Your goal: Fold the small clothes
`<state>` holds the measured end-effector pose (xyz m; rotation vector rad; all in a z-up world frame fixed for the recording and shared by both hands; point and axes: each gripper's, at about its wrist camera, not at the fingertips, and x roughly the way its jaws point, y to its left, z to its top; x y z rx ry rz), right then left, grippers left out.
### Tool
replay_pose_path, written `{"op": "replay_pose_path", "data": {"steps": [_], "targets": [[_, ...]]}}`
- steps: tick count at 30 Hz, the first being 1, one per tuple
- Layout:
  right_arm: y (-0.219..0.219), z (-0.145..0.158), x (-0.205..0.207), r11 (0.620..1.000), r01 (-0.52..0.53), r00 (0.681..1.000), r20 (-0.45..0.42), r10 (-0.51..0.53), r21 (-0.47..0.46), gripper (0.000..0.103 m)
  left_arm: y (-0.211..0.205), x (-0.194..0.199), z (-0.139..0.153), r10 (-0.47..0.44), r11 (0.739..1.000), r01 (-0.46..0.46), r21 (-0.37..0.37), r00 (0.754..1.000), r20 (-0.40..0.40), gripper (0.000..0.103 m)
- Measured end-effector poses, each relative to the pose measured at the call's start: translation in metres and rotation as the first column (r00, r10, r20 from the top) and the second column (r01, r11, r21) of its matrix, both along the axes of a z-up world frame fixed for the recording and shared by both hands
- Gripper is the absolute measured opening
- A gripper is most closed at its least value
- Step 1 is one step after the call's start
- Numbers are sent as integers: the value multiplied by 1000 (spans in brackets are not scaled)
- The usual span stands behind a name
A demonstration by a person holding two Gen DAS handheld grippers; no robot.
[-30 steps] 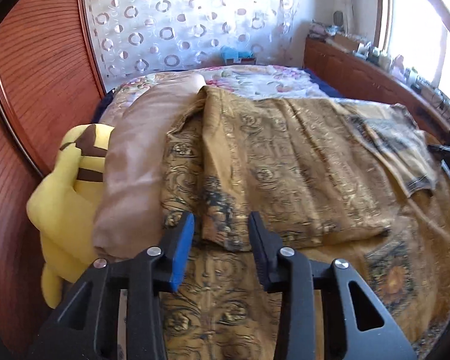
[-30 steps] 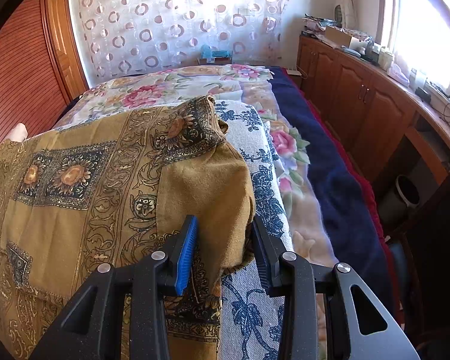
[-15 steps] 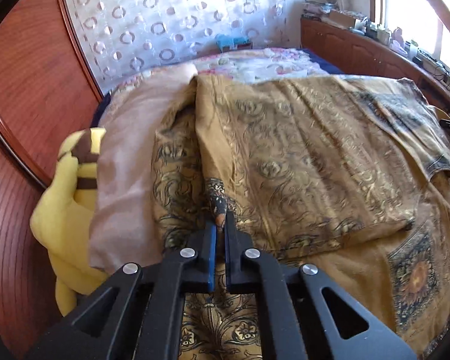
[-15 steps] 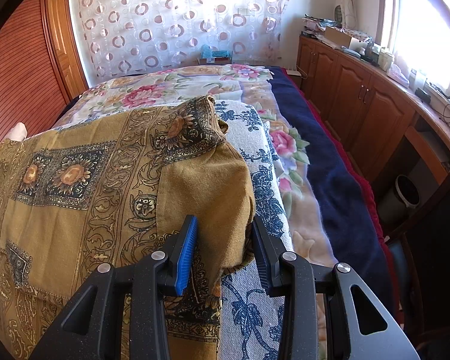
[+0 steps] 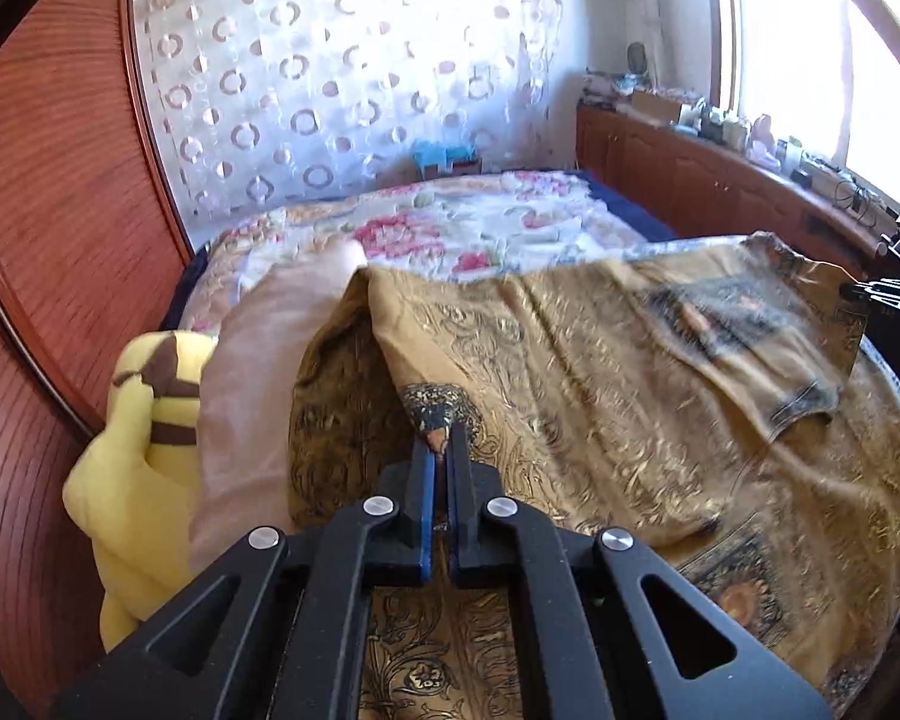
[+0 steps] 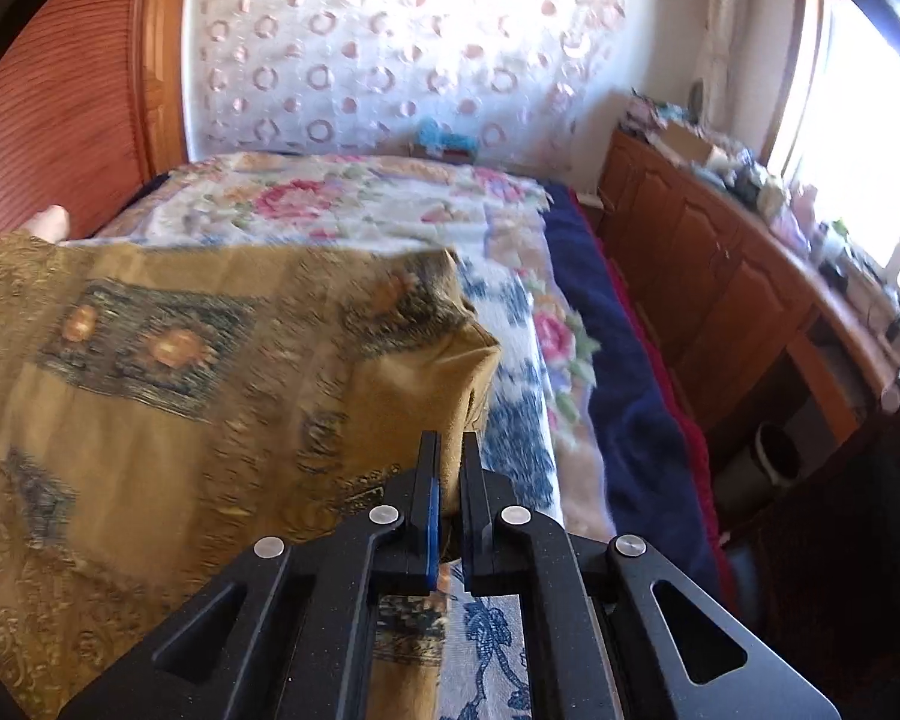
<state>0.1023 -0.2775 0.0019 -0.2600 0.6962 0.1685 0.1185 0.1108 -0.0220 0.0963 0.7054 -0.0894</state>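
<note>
A mustard-gold cloth with dark floral and scroll patterns [image 5: 600, 384] lies folded over itself on the bed. My left gripper [image 5: 440, 441] is shut on its dark-patterned left corner and holds it raised off the layer below. In the right wrist view the same cloth [image 6: 168, 360] fills the left side. My right gripper [image 6: 448, 450] is shut on its plain gold right corner and lifts it. The cloth stretches between both grippers.
A yellow plush toy [image 5: 132, 456] and a tan pillow [image 5: 252, 396] lie at the left by the wooden headboard [image 5: 42, 228]. A floral blanket [image 6: 354, 204] and a navy cover [image 6: 618, 396] lie beyond. Wooden cabinets [image 6: 720, 276] run along the right.
My right gripper closed on the cloth's right corner. Both grippers lifted their corners and moved forward up the bed; the cloth now hangs between them, blurred with motion.
</note>
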Motion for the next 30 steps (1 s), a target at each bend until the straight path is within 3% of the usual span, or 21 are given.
{"op": "replay_pose_path", "data": {"steps": [10,16,25,30], "targets": [[3,48,-48,988,-116,990,86,108,98,4,5,-41,49,-24,995,36,-95,992,123,4],[-15,61,-98,976,-178,981,101,166,122,4,25,-81,61,-4,989,30,-144,984,178,4],[-51,74,-150,951,-212,976,92,196,223,4,58,-128,33,63,972,-29,-232,988,142,4],[-41,60,-149,947,-238,971,63,230,217,4,64,-138,-10,89,965,-74,-252,995,47,4]]}}
